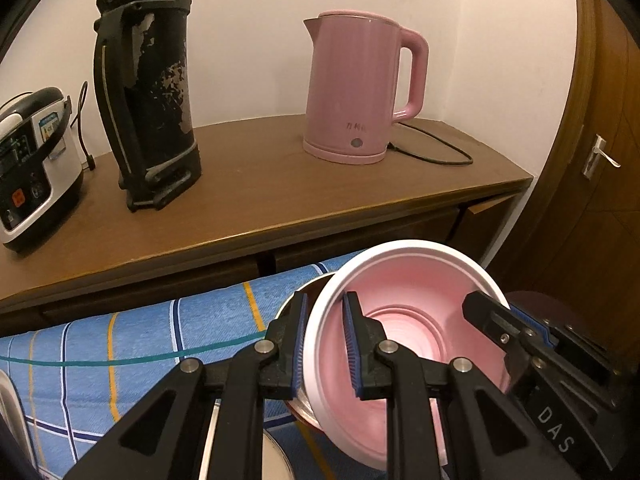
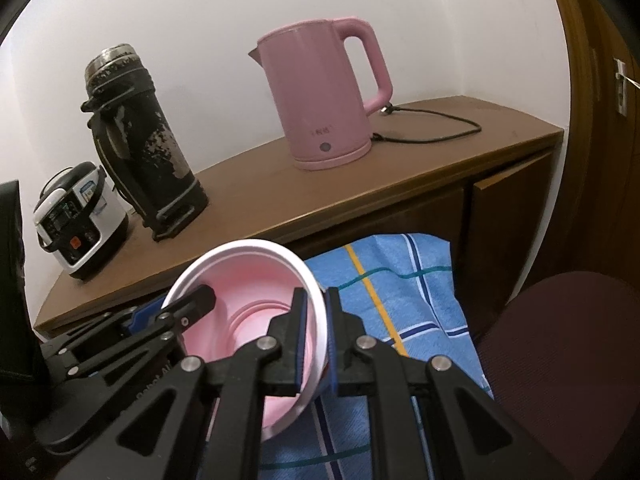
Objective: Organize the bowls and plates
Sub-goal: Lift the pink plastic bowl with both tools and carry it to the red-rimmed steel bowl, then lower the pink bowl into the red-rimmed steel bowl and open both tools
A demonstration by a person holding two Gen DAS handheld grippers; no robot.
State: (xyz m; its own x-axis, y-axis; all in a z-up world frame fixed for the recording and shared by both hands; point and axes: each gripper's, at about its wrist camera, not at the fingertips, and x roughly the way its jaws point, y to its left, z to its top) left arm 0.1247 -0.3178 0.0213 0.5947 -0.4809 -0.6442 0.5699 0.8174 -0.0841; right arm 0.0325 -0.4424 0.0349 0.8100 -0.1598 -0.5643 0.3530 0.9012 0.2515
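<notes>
Fingers, left gripper [image 1: 325,344]: black, blue ribbed pads, nearly closed on the near-left wall of the pink bowl [image 1: 416,320]; one finger inside, one outside.
Fingers, right gripper [image 2: 315,342]: same build, pinching the bowl's right wall; also seen from the left wrist camera at the far rim [image 1: 492,316].
Pink bowl: round smooth plastic, white outside and rim, pink inside with a stepped circular base; held tilted, mouth toward the cameras, above the cloth, both grippers on opposite sides.
Metal bowl [image 1: 298,300]: shiny rim showing just behind and below the pink bowl, mostly hidden.
Cloth [image 2: 400,300]: blue woven fabric with white, yellow, navy and teal stripes; open stretch to the left of the bowls in the left wrist view.
Cabinet top [image 1: 260,200]: brown wood, straight front edge just behind the cloth.
Kettle [image 1: 356,88]: pink, matte, black cord trailing right.
Thermos flask [image 1: 148,92]: tall, black, paint flaking.
Rice cooker [image 1: 32,168]: white and black, at the cabinet's left end.
Chair seat [image 2: 568,360]: dark maroon, rounded, right of the cloth.
</notes>
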